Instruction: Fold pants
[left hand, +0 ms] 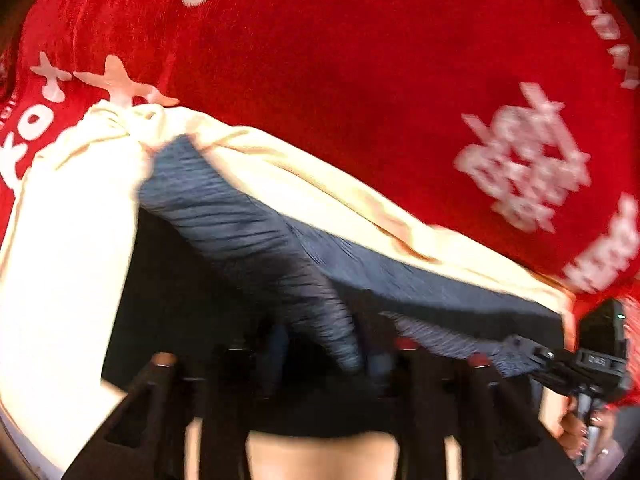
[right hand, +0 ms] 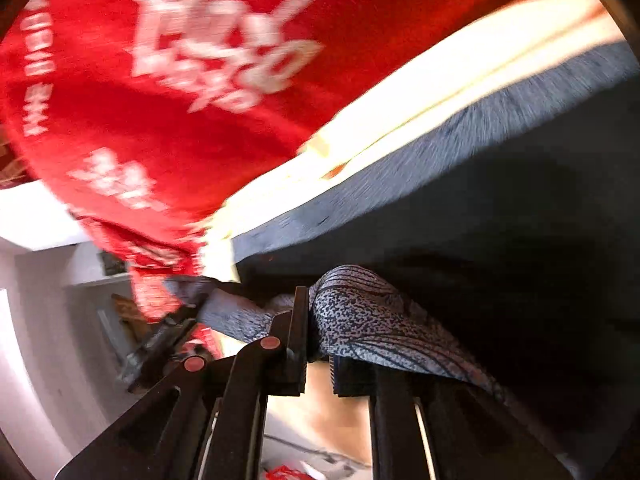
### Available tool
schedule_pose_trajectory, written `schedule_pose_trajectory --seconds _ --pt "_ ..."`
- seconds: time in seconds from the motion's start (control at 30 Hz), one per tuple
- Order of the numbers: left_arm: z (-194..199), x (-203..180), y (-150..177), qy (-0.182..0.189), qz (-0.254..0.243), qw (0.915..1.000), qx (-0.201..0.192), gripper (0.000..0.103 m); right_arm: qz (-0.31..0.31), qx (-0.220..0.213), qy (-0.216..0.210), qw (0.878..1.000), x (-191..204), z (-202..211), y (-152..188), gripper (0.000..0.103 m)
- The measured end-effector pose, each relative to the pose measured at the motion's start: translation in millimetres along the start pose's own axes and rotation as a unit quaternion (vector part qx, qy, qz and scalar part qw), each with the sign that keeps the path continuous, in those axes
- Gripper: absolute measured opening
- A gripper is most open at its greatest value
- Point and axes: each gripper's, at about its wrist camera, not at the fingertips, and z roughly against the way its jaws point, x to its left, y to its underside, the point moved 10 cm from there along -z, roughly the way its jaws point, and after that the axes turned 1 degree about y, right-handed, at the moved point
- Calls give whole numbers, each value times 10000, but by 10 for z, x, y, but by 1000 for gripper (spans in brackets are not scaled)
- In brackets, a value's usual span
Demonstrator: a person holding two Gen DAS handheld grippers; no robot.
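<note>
The pants (left hand: 248,216) are grey-blue ribbed fabric with a pale cream inner band (left hand: 72,240). They hang lifted in the air, stretched between both grippers. My left gripper (left hand: 360,364) is shut on a bunched fold of the pants. My right gripper (right hand: 318,320) is shut on another bunch of the pants (right hand: 372,320); it also shows at the right edge of the left wrist view (left hand: 560,360). The left gripper shows in the right wrist view (right hand: 168,340) at lower left. Both views are motion-blurred.
A person's red shirt with white lettering (left hand: 360,80) fills the background close behind the pants; it also shows in the right wrist view (right hand: 160,100). A white room wall and shelf (right hand: 60,320) show at lower left. The person's hand (left hand: 588,432) holds the right gripper.
</note>
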Motion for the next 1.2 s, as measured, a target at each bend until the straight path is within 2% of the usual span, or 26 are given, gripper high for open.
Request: schedule_pose_trajectory --seconds 0.03,0.13,0.2,0.23,0.27,0.3,0.33,0.4,0.43,0.47,0.5,0.53,0.6,0.7,0.73,0.8,0.9,0.97,1.03,1.1,1.2 --pt "-119 43 -55 -188 57 9998 -17 58 -45 64 85 9999 -89 -112 -118 11" --pt "-397 126 -128 -349 255 9990 150 58 -391 203 185 9989 -346 -377 -360 11" --pt "-363 123 -162 -384 303 9987 126 58 -488 242 180 9984 -347 -390 -380 19" --pt "-297 110 -170 -431 268 9987 92 58 -400 251 134 9988 -288 -366 -363 40" --pt "-197 94 -170 -504 185 9985 41 58 -183 234 66 9995 -170 -308 -324 73" --pt "-119 83 -171 -561 123 9984 8 58 47 228 68 9997 -51 -250 -285 85" --pt "1 65 -156 -667 8 9978 -47 59 319 203 105 9992 72 -169 -222 89" --pt "144 18 -107 -818 -151 9965 -123 74 963 34 335 9948 314 -6 -105 88" --pt "180 -5 -86 -868 -189 9959 -171 89 1231 -19 455 9914 408 40 -35 81" --pt "196 -32 -64 -870 -248 9957 -222 89 1500 -20 562 9871 495 39 43 68" --pt "152 -80 -38 -869 -357 9954 -179 89 1687 28 693 9832 538 -12 88 62" --pt "58 -108 -13 -950 -474 9943 -63 89 1938 174 960 9762 539 -152 129 57" --pt "-187 -138 39 -1181 -593 9912 18 89 2076 372 1197 9701 476 -392 121 54" --pt "-506 -88 150 -1481 -531 9873 204 89 2360 311 1881 9529 245 -715 -84 51" --pt "-568 -90 170 -1641 -658 9842 124 89 2335 272 2078 9495 131 -759 -148 42" --pt "-565 -158 202 -1868 -991 9774 87 89 1967 142 1785 9640 92 -690 -235 40" --pt "-461 -261 344 -1762 -1164 9770 301 89 1679 -52 1377 9761 137 -393 -209 44" --pt "-326 -317 434 -1714 -1196 9773 336 89 1611 -181 1157 9800 149 -155 -115 62" --pt "-181 -390 552 -1663 -1239 9775 374 89 1470 -357 952 9839 160 94 30 65" --pt "-75 -444 677 -1604 -1266 9778 460 89 1280 -449 897 9867 103 296 106 65" --pt "-49 -611 937 -1472 -1337 9777 676 89 918 -641 1048 9882 -201 685 334 65"
